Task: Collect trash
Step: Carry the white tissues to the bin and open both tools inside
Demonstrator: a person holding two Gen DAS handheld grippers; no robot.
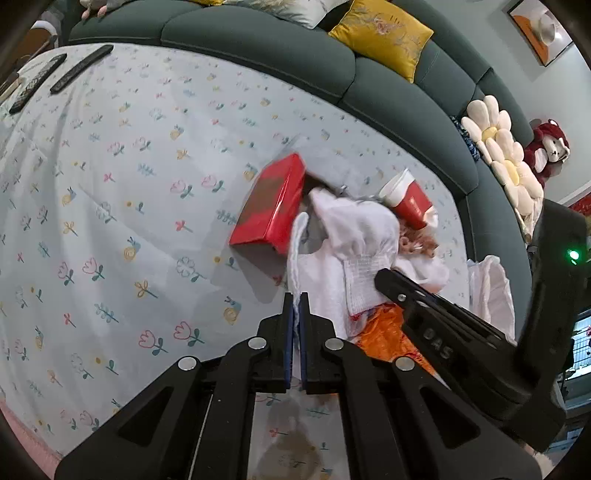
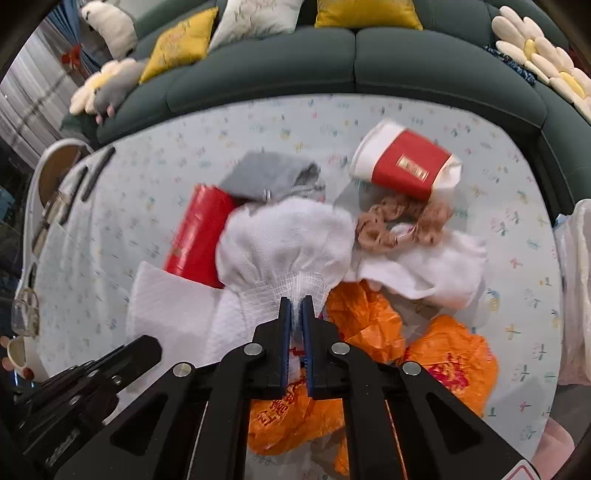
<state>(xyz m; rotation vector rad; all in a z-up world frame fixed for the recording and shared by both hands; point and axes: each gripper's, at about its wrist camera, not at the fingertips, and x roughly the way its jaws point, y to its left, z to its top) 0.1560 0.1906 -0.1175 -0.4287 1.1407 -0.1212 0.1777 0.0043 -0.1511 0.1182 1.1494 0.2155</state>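
Note:
A trash pile lies on the flowered tablecloth (image 1: pixel 110 206). My left gripper (image 1: pixel 296 295) is shut on the edge of a white paper tissue (image 1: pixel 295 243), also seen flat in the right wrist view (image 2: pixel 173 306). My right gripper (image 2: pixel 296 300) is shut on the cuff of a white sock (image 2: pixel 284 243), which shows in the left wrist view (image 1: pixel 362 229) too. Around them lie a red box (image 1: pixel 271 203), a red-and-white paper cup (image 2: pixel 404 166), a crumpled orange plastic bag (image 2: pixel 447 354), a tan curly scrunchie (image 2: pixel 391 221), another white sock (image 2: pixel 432 269) and a grey cloth (image 2: pixel 269 175).
Two black remote controls (image 1: pixel 79 68) lie at the far left of the table. A dark green sofa (image 2: pixel 354 62) with yellow cushions (image 1: pixel 380 33) and flower pillows (image 1: pixel 506 162) curves behind the table. A white plastic bag (image 2: pixel 576 291) hangs at the right edge.

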